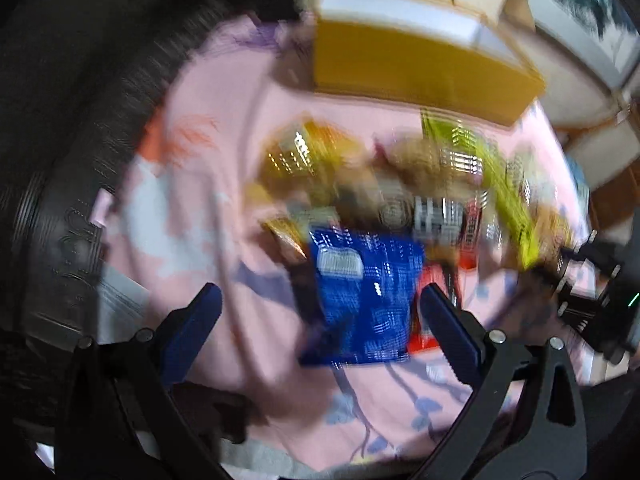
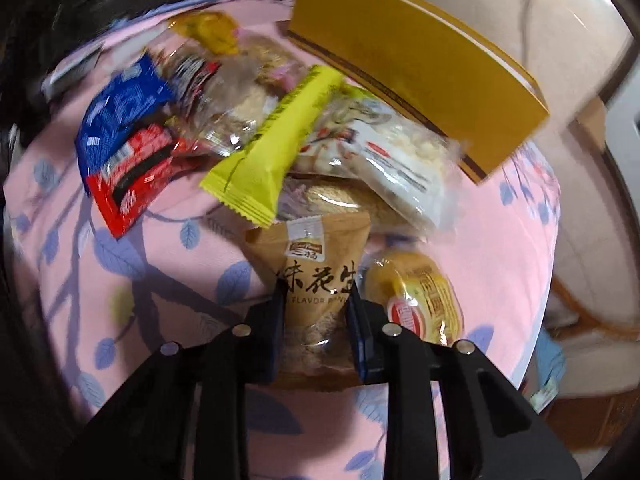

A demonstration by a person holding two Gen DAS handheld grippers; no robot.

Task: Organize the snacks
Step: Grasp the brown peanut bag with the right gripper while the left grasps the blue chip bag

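A home living space: a tabletop draped in a pink cloth printed with blue leaves holds a heap of wrapped snacks beside a yellow cardboard box, with a framed picture on the far right wall.

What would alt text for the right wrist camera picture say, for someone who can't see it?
The right gripper is shut on a brown peanut packet lying on a pink leaf-print cloth. Behind it lies a heap of snacks, among them a yellow-green bar and blue packet, beside a yellow box.
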